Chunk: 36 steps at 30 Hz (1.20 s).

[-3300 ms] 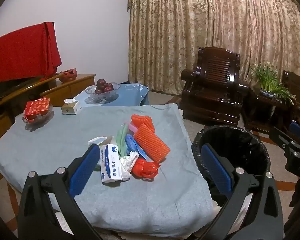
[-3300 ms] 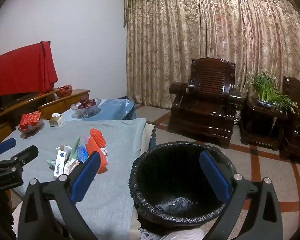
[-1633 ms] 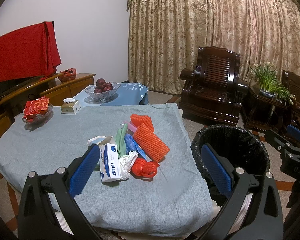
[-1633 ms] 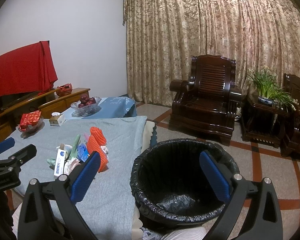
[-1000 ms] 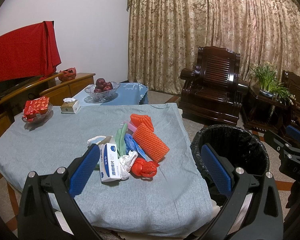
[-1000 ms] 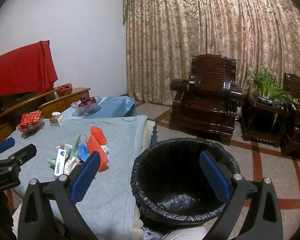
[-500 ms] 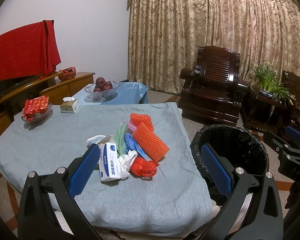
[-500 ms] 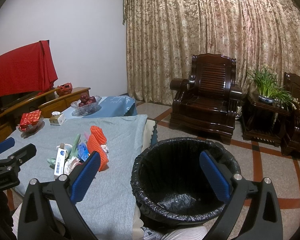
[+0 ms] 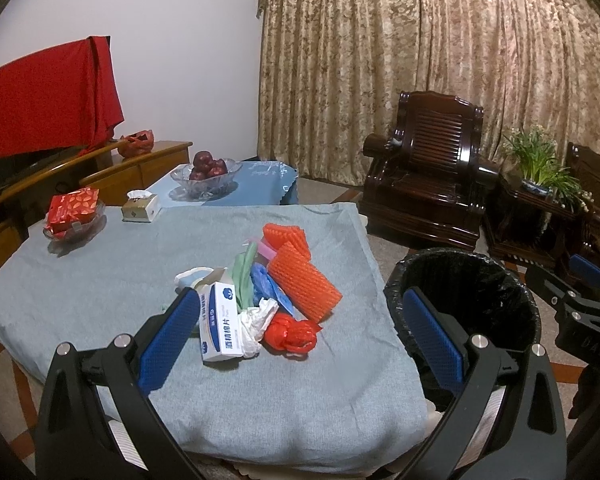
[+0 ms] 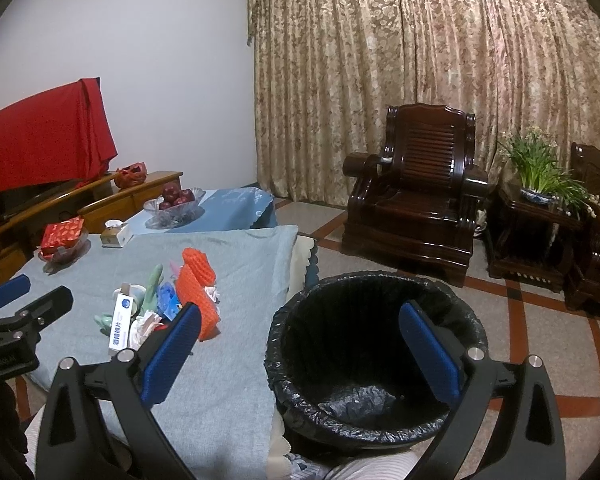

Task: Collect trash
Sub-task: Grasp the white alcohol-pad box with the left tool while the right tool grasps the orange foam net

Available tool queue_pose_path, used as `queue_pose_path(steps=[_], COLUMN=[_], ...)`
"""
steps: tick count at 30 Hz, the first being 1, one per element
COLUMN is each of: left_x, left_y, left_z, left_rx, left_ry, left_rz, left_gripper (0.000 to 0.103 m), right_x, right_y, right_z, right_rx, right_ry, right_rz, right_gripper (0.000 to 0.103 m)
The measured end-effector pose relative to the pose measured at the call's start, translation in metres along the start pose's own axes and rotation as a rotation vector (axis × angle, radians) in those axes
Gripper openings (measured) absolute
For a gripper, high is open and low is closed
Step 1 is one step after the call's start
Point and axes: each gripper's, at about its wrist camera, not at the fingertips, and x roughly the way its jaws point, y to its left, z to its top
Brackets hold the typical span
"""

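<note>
Nothing moved; both tools (image 9: pixel 300 338) (image 10: pixel 300 346) gape empty, trash pile (image 9: pixel 268 292) ahead of left.

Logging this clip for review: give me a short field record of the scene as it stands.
setting: living room, table under grey cloth
trash: pile mid-table: white box, orange foam nets, red bag, tissue
bin: black-lined bin on floor beside table, nearly empty
left gripper: open, holding nothing, facing pile
right gripper: open, holding nothing, above bin
progress: no trash picked up yet
</note>
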Motion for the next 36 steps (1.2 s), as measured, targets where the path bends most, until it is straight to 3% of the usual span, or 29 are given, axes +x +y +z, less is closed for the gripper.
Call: queue_pose_path(steps=[3, 12, 21, 28, 36], left_x=[0.011, 0.046, 0.090, 0.124, 0.150], left_y=[0.012, 0.072, 0.109, 0.119, 0.124], left_z=[-0.006, -0.018, -0.029, -0.041, -0.053], left_rx=[-0.025, -0.057, -0.092, -0.089, -0.136], left_ry=[0.013, 0.007, 0.064, 0.106, 0.157], left_rz=[0.022, 0.186, 0.210, 0.197, 0.165], left_gripper=[0.098, 0.098, 0.098, 0.098, 0.098], right_x=[0.007, 0.055, 0.142, 0.204, 0.249], right_y=[0.003, 0.034, 0.083, 0.116, 0.123], right_z=[0.001, 0.003, -0.008, -0.023, -0.040], right_rx=[-0.002, -0.043, -0.064, -0.136, -0.159], right_ry=[0.006, 0.028, 0.117, 0.209, 0.301], right_rz=[0.011, 0.100, 0.216, 0.252, 0.266], right_gripper=[0.097, 0.097, 0.095, 0.079, 0.061])
